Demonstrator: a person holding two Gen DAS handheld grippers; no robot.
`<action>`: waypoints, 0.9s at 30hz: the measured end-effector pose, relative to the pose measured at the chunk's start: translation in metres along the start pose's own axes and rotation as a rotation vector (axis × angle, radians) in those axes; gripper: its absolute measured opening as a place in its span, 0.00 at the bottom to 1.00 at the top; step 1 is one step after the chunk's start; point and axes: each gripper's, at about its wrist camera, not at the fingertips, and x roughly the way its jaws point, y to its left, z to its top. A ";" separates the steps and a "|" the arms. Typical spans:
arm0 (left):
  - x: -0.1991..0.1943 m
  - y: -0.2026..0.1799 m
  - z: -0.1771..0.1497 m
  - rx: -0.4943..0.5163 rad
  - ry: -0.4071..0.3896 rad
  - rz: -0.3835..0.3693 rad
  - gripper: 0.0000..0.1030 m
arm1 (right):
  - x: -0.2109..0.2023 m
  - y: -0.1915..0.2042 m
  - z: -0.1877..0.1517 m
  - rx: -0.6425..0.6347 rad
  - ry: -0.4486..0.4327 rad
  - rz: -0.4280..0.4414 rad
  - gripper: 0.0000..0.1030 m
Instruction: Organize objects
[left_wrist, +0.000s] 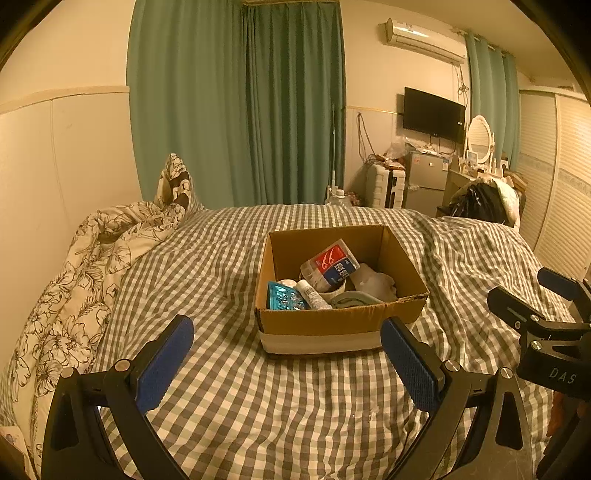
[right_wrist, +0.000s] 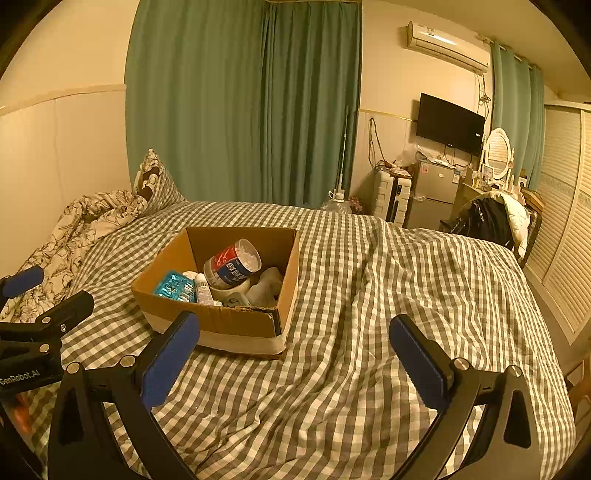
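Note:
An open cardboard box (left_wrist: 317, 325) (right_wrist: 229, 325) sits on the checked bedspread (left_wrist: 258, 406) (right_wrist: 369, 332). Inside it lie a red and blue tub of cotton swabs (left_wrist: 330, 264) (right_wrist: 232, 264), a teal blister pack (left_wrist: 284, 295) (right_wrist: 174, 287), a small white tube (left_wrist: 314, 294) (right_wrist: 203, 288), a roll of tape and pale cloth (left_wrist: 373, 282) (right_wrist: 267, 282). My left gripper (left_wrist: 291, 334) hovers open just in front of the box, nothing between its blue pads. My right gripper (right_wrist: 295, 332) stands open too, at the box's near right corner, empty. Each gripper shows at the other view's edge.
A floral duvet (left_wrist: 74, 288) and pillow (left_wrist: 173, 184) are bunched at the left by the wall. Green curtains (left_wrist: 236, 103) hang beyond the bed. At the back right stand a suitcase, a small fridge (left_wrist: 424, 181), a wall TV and a chair piled with clothes (left_wrist: 484, 203).

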 end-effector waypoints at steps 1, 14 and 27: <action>0.000 0.000 0.000 0.002 0.001 0.002 1.00 | 0.000 0.000 0.000 0.002 0.000 0.001 1.00; -0.008 0.002 0.001 0.000 -0.011 0.012 1.00 | -0.007 0.004 0.001 -0.007 -0.013 0.001 1.00; 0.000 0.000 -0.004 -0.001 0.012 0.013 1.00 | 0.000 0.001 -0.002 0.006 0.000 0.004 1.00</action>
